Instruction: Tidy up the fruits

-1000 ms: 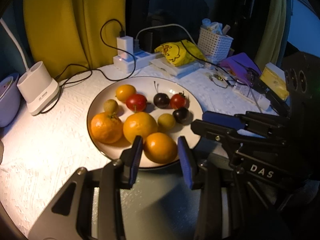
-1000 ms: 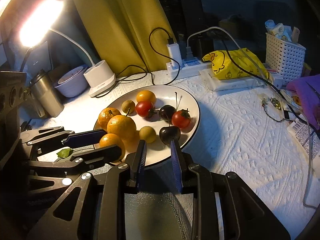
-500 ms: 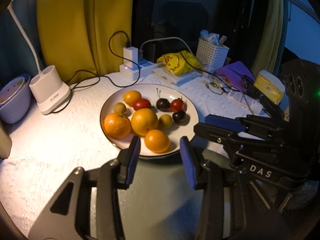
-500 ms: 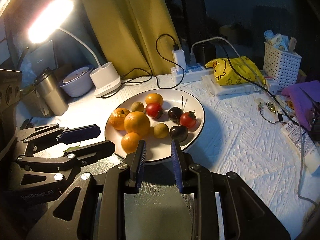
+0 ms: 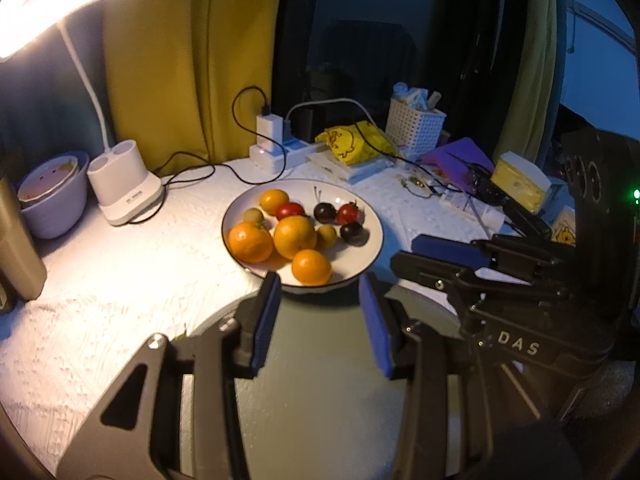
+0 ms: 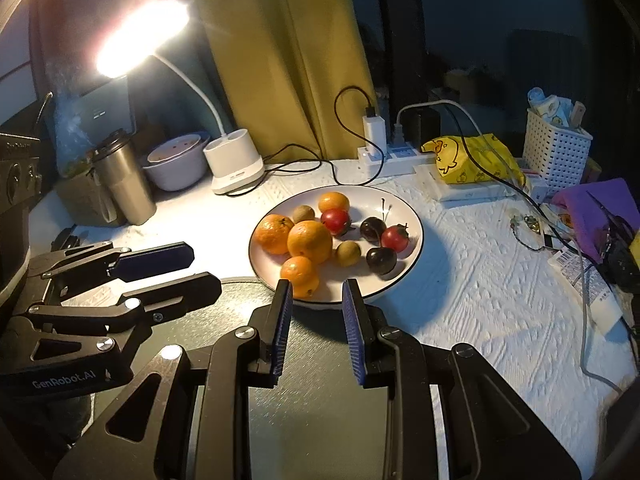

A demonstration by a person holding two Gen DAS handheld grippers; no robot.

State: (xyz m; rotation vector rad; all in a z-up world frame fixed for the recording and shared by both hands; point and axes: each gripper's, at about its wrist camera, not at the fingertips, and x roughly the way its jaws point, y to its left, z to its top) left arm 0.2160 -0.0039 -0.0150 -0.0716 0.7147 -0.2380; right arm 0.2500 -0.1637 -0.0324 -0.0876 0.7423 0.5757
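A white plate (image 5: 372, 248) (image 6: 414, 220) holds several fruits: oranges (image 5: 295, 236) (image 6: 309, 240), red tomatoes (image 5: 289, 210) (image 6: 395, 237), dark plums (image 5: 352, 232) (image 6: 381, 260) and small yellow-green fruits (image 5: 327, 236) (image 6: 347, 253). My left gripper (image 5: 318, 284) is open and empty, just short of the plate's near rim; it also shows in the right wrist view (image 6: 204, 268). My right gripper (image 6: 318, 292) is open and empty at the near rim; it also shows in the left wrist view (image 5: 404, 254). A dark round plate (image 5: 320, 360) (image 6: 320, 400) lies under both grippers.
A lit desk lamp with white base (image 5: 126, 188) (image 6: 236, 166), a lilac bowl (image 5: 52, 196), a steel tumbler (image 6: 124, 184), a power strip with cables (image 5: 276, 152), a yellow duck bag (image 6: 472, 160), a white basket (image 6: 556, 148) and purple clutter (image 6: 596, 208) surround the plate.
Both grippers have pulled back and up from the plate, so it looks smaller and farther. Both stay open and empty. The fruits have not moved.
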